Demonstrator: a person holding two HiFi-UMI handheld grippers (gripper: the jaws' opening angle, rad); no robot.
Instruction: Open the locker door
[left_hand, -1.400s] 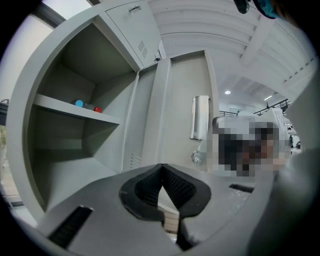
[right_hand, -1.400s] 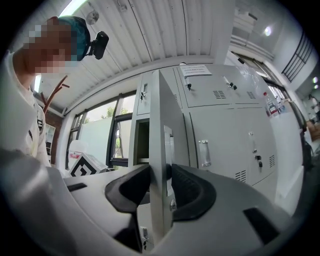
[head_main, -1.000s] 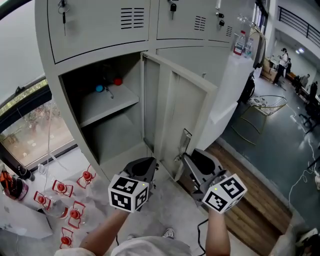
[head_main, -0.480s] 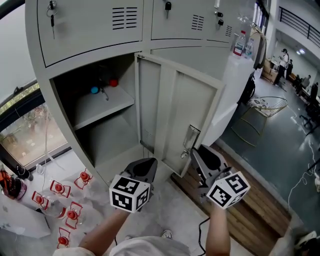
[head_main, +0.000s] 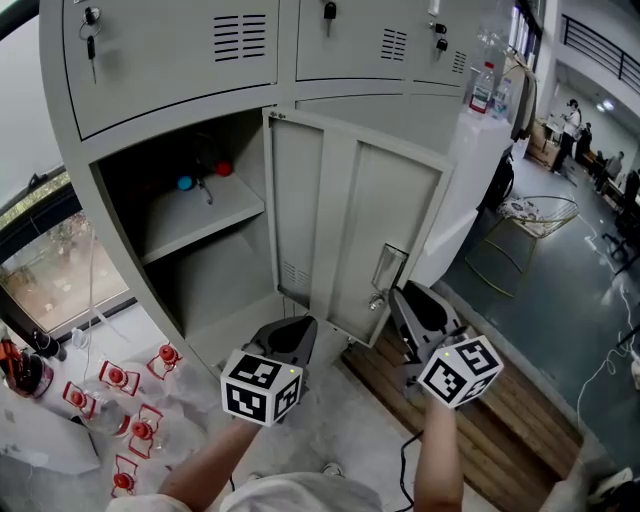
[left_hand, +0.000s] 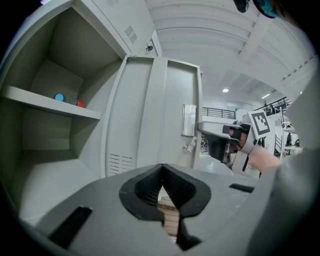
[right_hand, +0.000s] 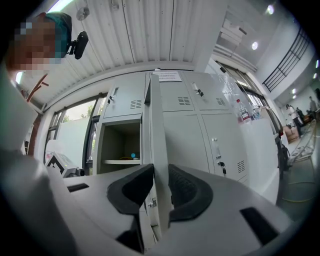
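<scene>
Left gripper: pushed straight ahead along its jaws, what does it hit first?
The left gripper would likely meet the inner face of the open locker door first, low down; depth is unclear.

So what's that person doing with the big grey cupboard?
A person with a tool in each hand is opening a locker door. The right tool grips the door's free edge. The door stands well open, showing a shelf with a blue thing and a red thing. The left tool is shut and empty.
</scene>
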